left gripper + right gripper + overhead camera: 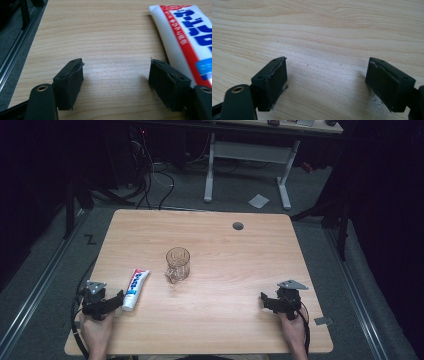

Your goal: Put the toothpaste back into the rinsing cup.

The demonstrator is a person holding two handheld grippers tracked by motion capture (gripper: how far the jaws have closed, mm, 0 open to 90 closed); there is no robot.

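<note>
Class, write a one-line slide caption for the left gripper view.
Open hand-held gripper resting low over a wooden table, with a toothpaste tube lying just beside its right jaw.

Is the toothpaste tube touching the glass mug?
Apart. The high view shows bare table between the tube and the mug.

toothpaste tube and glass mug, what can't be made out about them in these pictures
- Toothpaste tube, left gripper view: cut off by the right edge and the right jaw; its cap end is unseen.
- Toothpaste tube, high view: print too small to read.
- Glass mug, high view: too small and see-through to tell whether it holds anything; its handle is blurred.
</note>
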